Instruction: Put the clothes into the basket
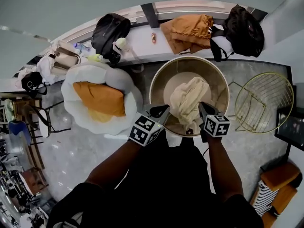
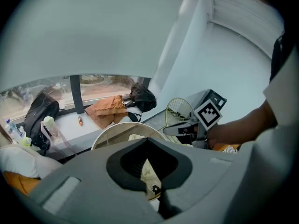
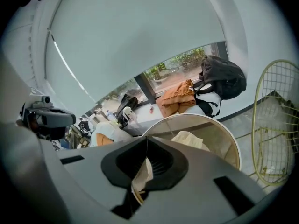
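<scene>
Holding cream garment [image 1: 189,101] above basket [image 1: 161,80] mouth. Left gripper [image 1: 163,110] and right gripper [image 1: 202,109]: jaws each pinched on cloth edge. Two-point hold likely keeps fabric bunched within rim for drop. Orange clothes [image 1: 187,31] lie on sill.

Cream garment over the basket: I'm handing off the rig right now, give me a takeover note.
Grippers: the left gripper and the right gripper each have their fingers shut on the cream garment.
Things: the cream garment hangs between them in the mouth of the basket, not yet released. An orange garment lies on the window ledge beyond the basket.
Done: cream garment is at the basket.
Left: open both grippers to drop it, then probably fetch the orange garment.
</scene>
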